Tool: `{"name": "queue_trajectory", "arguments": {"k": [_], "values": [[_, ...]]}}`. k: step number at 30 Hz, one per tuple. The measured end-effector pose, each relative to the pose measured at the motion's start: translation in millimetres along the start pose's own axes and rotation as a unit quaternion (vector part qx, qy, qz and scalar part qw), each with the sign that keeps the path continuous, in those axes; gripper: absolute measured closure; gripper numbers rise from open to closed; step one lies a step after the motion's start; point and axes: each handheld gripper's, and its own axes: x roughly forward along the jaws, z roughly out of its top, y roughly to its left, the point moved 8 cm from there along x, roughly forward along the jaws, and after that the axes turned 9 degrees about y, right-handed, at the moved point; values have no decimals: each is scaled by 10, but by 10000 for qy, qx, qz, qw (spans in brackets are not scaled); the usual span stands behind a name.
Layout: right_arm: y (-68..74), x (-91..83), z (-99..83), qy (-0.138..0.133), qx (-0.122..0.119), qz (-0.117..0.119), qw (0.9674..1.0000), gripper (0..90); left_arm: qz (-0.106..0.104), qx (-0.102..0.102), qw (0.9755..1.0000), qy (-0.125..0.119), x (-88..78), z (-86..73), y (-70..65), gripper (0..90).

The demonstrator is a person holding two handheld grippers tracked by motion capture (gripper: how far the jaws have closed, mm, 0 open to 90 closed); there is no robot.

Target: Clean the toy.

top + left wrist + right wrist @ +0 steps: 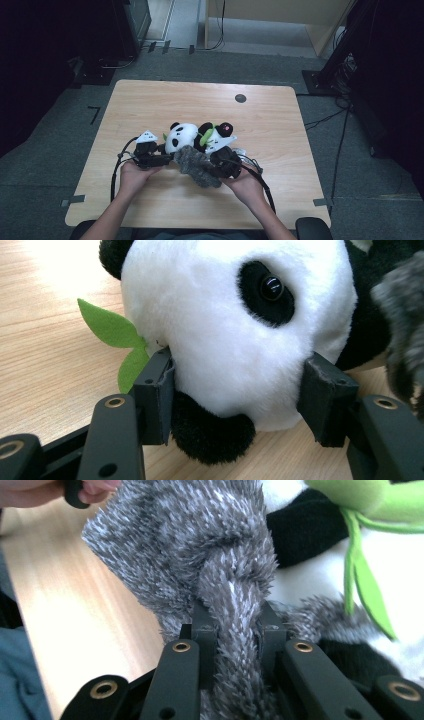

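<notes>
Left gripper: jaws roughly half apart and clamped on the panda plush, pads pressing into the white head from both sides, one at 9 o'clock of the muzzle, the other at 3 o'clock. Black chin patch hangs between the jaws at 6 o'clock; the black eye sits above at 12 to 1 o'clock. Green felt leaf sticks out past the jaw at 9 o'clock, just beside it; contact with the pad I can't tell. Right gripper: jaws close together, pinching a narrow fold of the grey furry cloth; the fold runs straight up the gap between the pads, with the bulk of the cloth spreading above toward 11 o'clock. Behind the cloth at 1 to 3 o'clock: panda black and white fur plus the green bamboo stalk. In the high view, the panda lies near the middle of the wooden table, with the left gripper at its 7 o'clock and the right gripper at its 4 o'clock. Grey cloth lies between the two grippers, touching the panda's near side.
</notes>
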Motion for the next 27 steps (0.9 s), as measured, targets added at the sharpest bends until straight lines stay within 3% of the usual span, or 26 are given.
{"name": "queue_trajectory", "arguments": {"k": [8,13,21,27], "values": [[-7,-159,-193,-103,18,191,9998,772,-13,2,10000,2,2,-1,-1,396],[-47,-231,-359,-51,-18,140,9999,772,-16,-44,10000,4,5,3,-3,397],[-255,-305,-645,127,297,-74,9994,769,-46,-66,10000,11,5,1,2,398],[-238,-314,-659,107,358,-3,9993,770,-40,-65,10000,11,5,-3,1,397]]}}
